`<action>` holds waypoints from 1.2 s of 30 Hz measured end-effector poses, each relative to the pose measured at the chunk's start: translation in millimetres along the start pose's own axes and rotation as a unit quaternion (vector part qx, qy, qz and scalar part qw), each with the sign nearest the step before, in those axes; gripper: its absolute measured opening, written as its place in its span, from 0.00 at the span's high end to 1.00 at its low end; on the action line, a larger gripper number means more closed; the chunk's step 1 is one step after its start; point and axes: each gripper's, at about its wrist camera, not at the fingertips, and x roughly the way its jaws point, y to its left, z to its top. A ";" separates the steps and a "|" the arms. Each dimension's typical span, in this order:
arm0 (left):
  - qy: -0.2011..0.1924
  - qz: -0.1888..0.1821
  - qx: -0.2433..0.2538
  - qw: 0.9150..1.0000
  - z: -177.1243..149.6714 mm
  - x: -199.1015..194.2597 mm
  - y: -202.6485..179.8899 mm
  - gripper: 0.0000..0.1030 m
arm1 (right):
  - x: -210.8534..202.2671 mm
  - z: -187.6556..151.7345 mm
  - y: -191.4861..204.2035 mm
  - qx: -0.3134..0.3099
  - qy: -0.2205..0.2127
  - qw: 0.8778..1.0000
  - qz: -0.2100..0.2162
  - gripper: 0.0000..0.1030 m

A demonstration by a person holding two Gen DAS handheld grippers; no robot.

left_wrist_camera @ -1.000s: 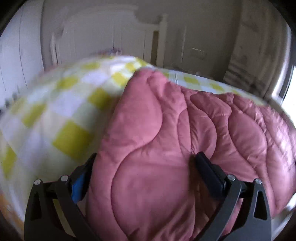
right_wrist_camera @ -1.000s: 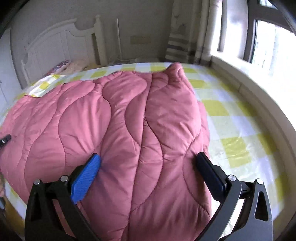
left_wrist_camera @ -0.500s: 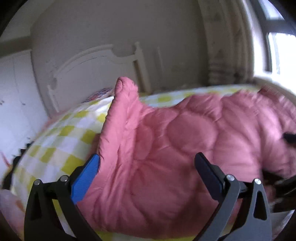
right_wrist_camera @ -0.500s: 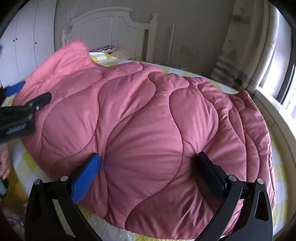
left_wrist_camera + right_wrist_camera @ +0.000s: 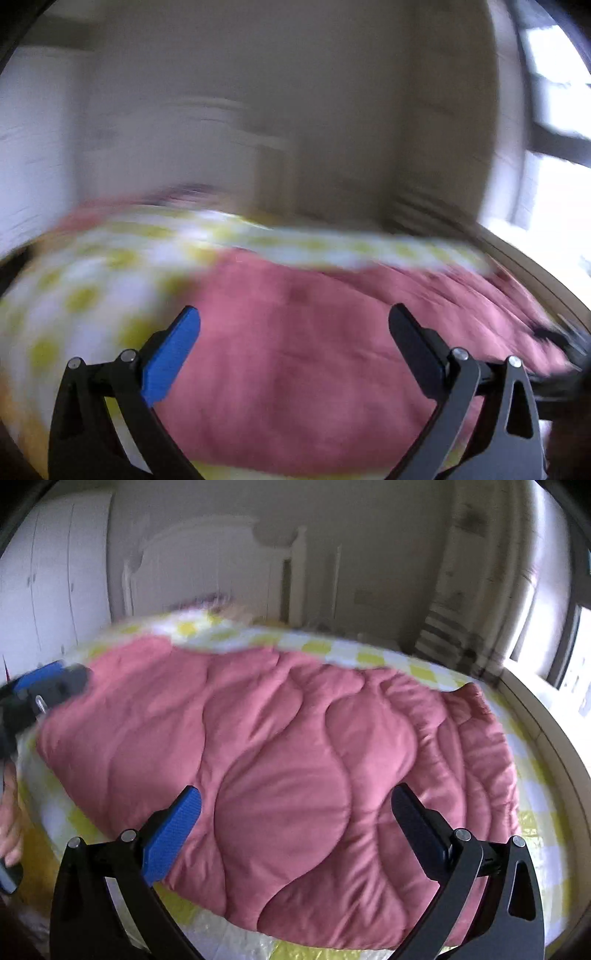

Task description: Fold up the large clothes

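Note:
A large pink quilted garment (image 5: 295,760) lies folded in a thick bundle on a bed with a yellow-and-white checked sheet (image 5: 369,657). My right gripper (image 5: 295,812) is open and empty, hovering above the bundle's near edge. My left gripper (image 5: 293,332) is open and empty too, above the garment (image 5: 295,350) near its left side; this view is motion-blurred. The left gripper also shows at the left edge of the right wrist view (image 5: 48,686), beside the bundle's far left corner.
A white headboard (image 5: 207,565) stands at the back. White wardrobe doors (image 5: 48,590) are on the left. A window sill (image 5: 546,716) and striped curtain (image 5: 447,627) run along the right side of the bed.
Both grippers have pulled back and up from the garment. The left view has swung fast and blurred. The garment's raised left corner has dropped flat onto the bed.

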 end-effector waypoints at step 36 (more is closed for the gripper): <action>0.130 -0.045 0.041 0.990 16.3 72.6 -10.7 0.02 | -2.7 44.6 -66.7 0.047 -0.003 0.997 -0.055 0.04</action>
